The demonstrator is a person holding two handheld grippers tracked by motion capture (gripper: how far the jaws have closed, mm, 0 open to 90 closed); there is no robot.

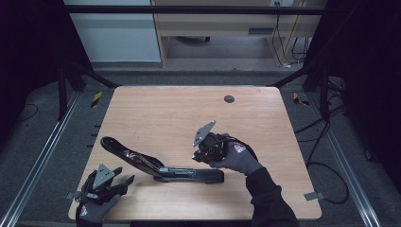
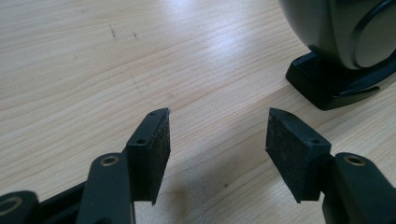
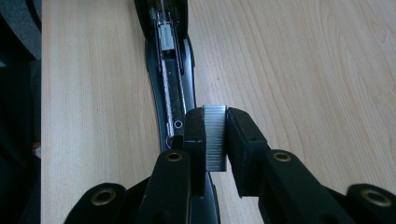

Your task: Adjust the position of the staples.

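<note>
A black stapler (image 1: 156,165) lies swung open on the wooden table (image 1: 189,109), its top arm reaching toward the left and its base to the right. My right gripper (image 1: 201,155) hovers just above the base end. In the right gripper view, that gripper (image 3: 215,115) is shut on a silver strip of staples (image 3: 215,137), held over the stapler's open magazine channel (image 3: 170,79). My left gripper (image 1: 124,175) rests near the front left corner, open and with nothing in it. In the left gripper view, its pads (image 2: 154,144) stand wide apart over bare wood, with the stapler's rounded end (image 2: 336,42) at the upper right.
A round dark cable hole (image 1: 229,99) sits near the table's far edge. Metal rails (image 1: 42,156) run along the floor on both sides, and cables (image 1: 326,156) lie to the right. A pale desk (image 1: 213,23) stands beyond the table.
</note>
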